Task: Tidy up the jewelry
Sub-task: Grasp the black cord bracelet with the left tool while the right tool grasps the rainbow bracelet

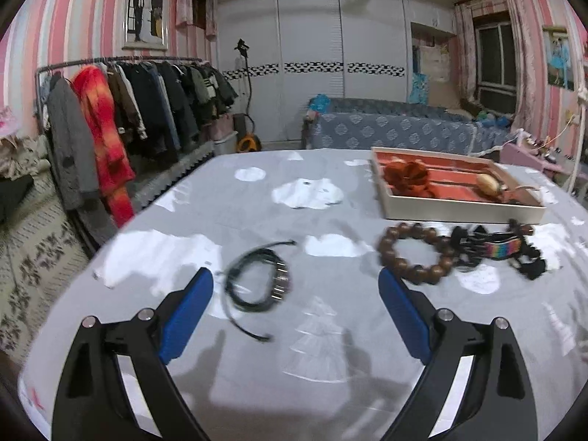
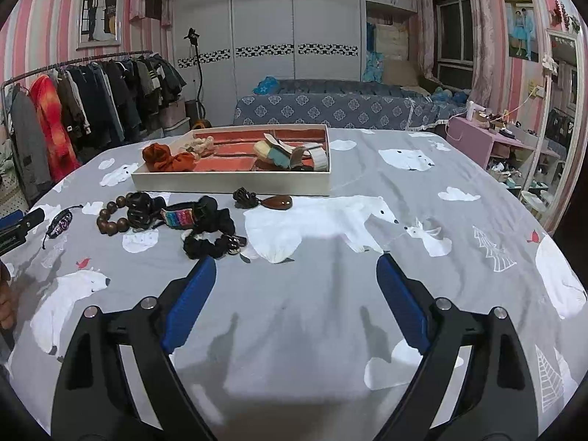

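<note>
My left gripper (image 1: 296, 281) is open and empty, just above the bed cover. A black cord bracelet (image 1: 257, 283) with metal beads lies between its blue fingers, nearer the left one. A brown wooden bead bracelet (image 1: 413, 253) and a rainbow woven band (image 1: 501, 248) lie ahead to the right. My right gripper (image 2: 296, 270) is open and empty over bare cover. Ahead of it lie black scrunchies (image 2: 211, 244), the rainbow band (image 2: 180, 217), wooden beads (image 2: 112, 218) and a brown teardrop pendant (image 2: 279, 202). The white tray with red lining (image 2: 231, 185) holds an orange scrunchie (image 2: 169, 158).
The tray also shows in the left wrist view (image 1: 463, 213), at the back right. The left gripper's tip (image 2: 22, 222) shows at the left edge of the right wrist view. A clothes rack (image 1: 128, 110) stands left of the bed. A pink shelf (image 2: 488, 139) stands at the right.
</note>
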`<action>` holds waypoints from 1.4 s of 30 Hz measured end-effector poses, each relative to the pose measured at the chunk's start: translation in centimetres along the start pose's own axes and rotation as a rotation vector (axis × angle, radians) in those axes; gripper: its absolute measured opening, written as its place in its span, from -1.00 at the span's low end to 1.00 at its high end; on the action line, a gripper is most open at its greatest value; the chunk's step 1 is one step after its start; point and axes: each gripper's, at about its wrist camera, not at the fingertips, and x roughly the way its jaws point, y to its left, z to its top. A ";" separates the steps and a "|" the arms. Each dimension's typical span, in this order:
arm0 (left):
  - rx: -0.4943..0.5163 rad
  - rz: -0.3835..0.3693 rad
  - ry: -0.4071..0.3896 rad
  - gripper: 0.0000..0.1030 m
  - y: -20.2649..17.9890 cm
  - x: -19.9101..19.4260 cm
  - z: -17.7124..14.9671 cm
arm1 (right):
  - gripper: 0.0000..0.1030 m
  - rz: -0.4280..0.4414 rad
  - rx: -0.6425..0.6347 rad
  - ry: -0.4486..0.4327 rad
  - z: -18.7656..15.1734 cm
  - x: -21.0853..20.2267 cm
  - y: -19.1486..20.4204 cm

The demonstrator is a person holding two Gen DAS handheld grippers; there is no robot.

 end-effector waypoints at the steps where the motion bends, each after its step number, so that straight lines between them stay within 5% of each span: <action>1: -0.001 0.004 0.009 0.74 0.7 0.3 0.1 | 0.70 0.003 0.001 -0.003 0.3 0.0 0.2; 13: 0.060 0.069 0.121 0.73 6.3 5.2 1.0 | 0.62 0.017 -0.013 0.004 3.0 1.9 3.9; 22: 0.050 0.027 0.282 0.68 7.8 9.5 0.4 | 0.28 0.026 -0.022 0.107 3.9 6.8 7.5; 27: 0.061 -0.020 0.353 0.15 7.6 11.1 0.2 | -0.05 0.037 -0.008 0.202 3.7 10.3 8.1; 31: 0.070 -0.044 0.355 -0.06 7.3 11.4 0.4 | -0.28 0.045 -0.015 0.230 3.8 11.4 8.4; 36: 0.115 -0.079 0.345 -0.59 6.1 11.6 0.6 | -0.68 0.076 -0.033 0.248 4.0 12.3 9.0; 38: 0.131 -0.086 0.339 -0.73 5.7 11.6 0.7 | -0.89 0.094 -0.038 0.259 4.0 12.6 9.1; 42: 0.127 -0.090 0.323 -0.82 5.7 11.5 0.9 | -0.90 0.112 -0.034 0.248 4.1 12.4 8.9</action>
